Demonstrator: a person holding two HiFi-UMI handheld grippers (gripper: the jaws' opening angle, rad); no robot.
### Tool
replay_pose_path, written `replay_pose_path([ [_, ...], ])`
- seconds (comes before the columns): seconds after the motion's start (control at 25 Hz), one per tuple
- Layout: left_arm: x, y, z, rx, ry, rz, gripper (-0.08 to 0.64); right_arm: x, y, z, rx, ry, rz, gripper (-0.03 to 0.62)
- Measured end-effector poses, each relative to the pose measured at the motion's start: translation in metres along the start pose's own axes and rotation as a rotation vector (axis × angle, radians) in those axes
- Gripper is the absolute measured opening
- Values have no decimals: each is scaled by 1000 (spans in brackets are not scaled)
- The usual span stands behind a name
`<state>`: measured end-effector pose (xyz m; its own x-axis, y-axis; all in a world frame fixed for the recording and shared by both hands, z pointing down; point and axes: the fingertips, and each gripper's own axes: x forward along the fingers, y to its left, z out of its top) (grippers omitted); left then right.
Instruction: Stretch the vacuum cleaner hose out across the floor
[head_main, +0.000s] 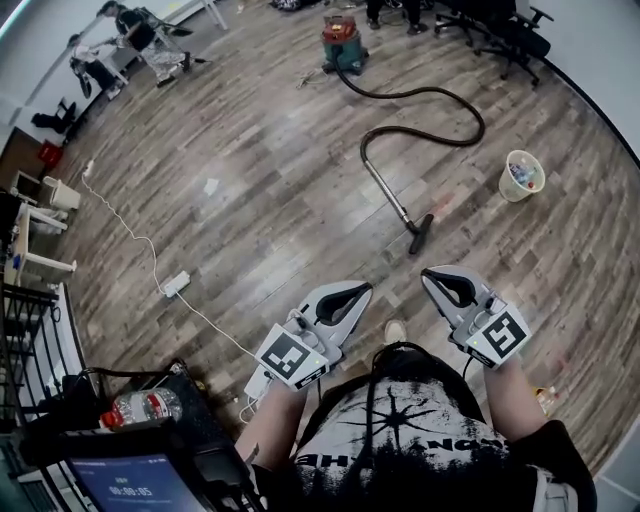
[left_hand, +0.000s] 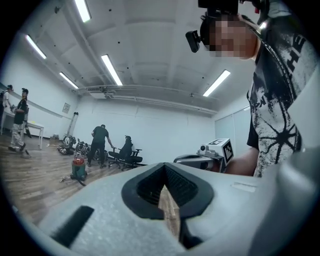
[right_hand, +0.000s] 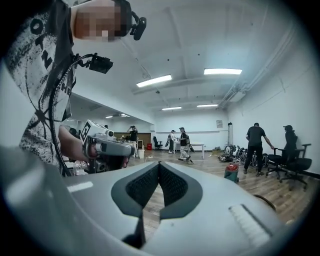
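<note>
The vacuum cleaner (head_main: 343, 42), a green drum with a red top, stands far off on the wooden floor. Its black hose (head_main: 440, 95) curls in a loop into a wand (head_main: 385, 190) that ends in a floor nozzle (head_main: 421, 233). My left gripper (head_main: 362, 289) and right gripper (head_main: 430, 273) are held side by side near my body, just short of the nozzle, both shut with nothing in them. In the left gripper view the closed jaws (left_hand: 165, 167) point towards the distant vacuum cleaner (left_hand: 78, 169). In the right gripper view the shut jaws (right_hand: 159, 165) also face the vacuum cleaner (right_hand: 231, 172).
A cream bucket (head_main: 522, 176) holding small items stands right of the hose. A white cable with a power strip (head_main: 176, 283) runs across the floor on the left. Office chairs (head_main: 505, 35) and people (head_main: 130, 40) occupy the far end. A cart with a bottle (head_main: 140, 408) is at my left.
</note>
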<state>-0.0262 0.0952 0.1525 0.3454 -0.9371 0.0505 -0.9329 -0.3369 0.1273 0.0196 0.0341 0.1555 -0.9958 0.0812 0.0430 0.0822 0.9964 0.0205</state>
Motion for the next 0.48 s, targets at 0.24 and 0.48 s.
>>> replay_pose_path([
  [0.24, 56, 42, 6, 3, -5, 57, -2, 13, -70, -12, 24, 23, 41, 5],
  [0.48, 69, 65, 5, -17, 2, 114, -2, 27, -102, -8, 20, -15, 68, 5],
])
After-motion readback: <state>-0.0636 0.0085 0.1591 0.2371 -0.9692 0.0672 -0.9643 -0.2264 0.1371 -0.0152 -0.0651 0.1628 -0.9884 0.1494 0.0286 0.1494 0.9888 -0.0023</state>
